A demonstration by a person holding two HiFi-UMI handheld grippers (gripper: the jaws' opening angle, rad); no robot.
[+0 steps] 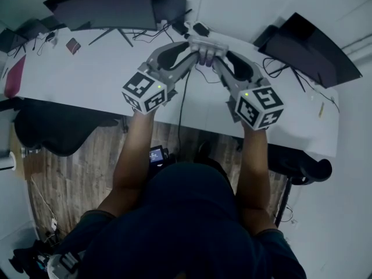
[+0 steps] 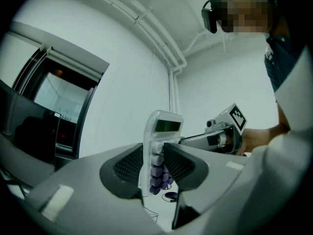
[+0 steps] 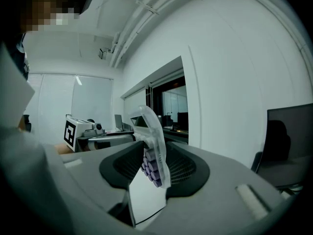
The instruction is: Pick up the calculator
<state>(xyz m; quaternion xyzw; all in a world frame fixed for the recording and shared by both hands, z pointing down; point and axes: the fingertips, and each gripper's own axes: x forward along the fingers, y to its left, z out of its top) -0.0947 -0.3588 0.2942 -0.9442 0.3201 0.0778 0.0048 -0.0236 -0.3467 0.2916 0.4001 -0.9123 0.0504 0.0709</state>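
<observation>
Calculator (image 1: 207, 49) is clamped at once by left hand-held gripper (image 2: 155, 154) and right hand-held gripper (image 3: 153, 154).

Dim, cool-toned head view, pale desk (image 1: 99, 74) brightest across the upper frame, wooden floor (image 1: 64, 173) shadowed at lower left, both gripper views fisheye-bent with black vignetted corners, near foreground soft

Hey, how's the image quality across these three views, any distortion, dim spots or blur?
Head view: dim, bluish, corners darkened, the desk edge bowed, the person's torso nearly black. Left gripper view: heavy fisheye inside a black rim, bright pale wall, calculator crisp. Right gripper view: same fisheye, right hand-held gripper slightly soft up close.
</observation>
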